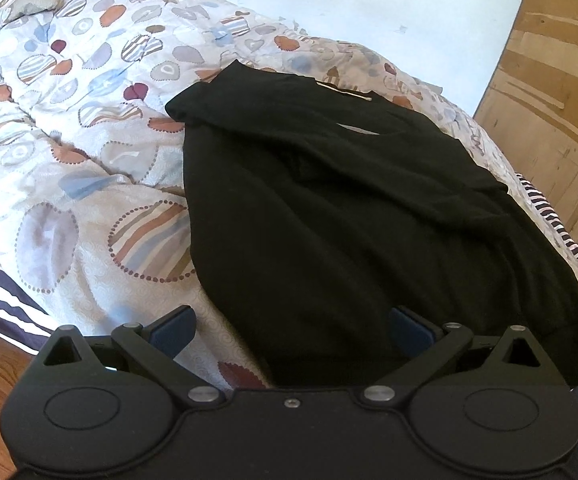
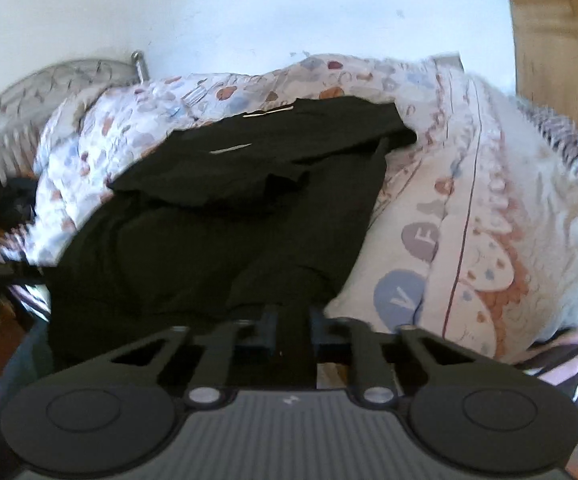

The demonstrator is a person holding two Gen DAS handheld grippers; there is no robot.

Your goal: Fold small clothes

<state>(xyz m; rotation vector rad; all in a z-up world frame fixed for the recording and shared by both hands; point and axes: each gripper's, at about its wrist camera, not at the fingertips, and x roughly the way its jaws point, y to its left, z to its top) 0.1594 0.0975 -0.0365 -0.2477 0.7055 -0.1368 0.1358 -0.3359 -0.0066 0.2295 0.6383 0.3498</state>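
Black shirt (image 1: 329,208) sprawls mid-frame on patterned duvet (image 1: 73,128), sleeve already lapped inward. Left claw (image 1: 289,330) spread wide over hem, empty. Right claw (image 2: 293,326) pressed together, pinching hem. Fabric looks light, limp, non-slippery; best grip judged hem corners.

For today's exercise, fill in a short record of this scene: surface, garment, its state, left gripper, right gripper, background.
surface: patterned duvet on a bed
garment: black shirt, lying on the duvet
state: sleeves folded in over the body, neck label showing
left gripper: open, over the shirt's near hem
right gripper: nearly closed, black cloth between the fingers
background: pale wall, wooden panel
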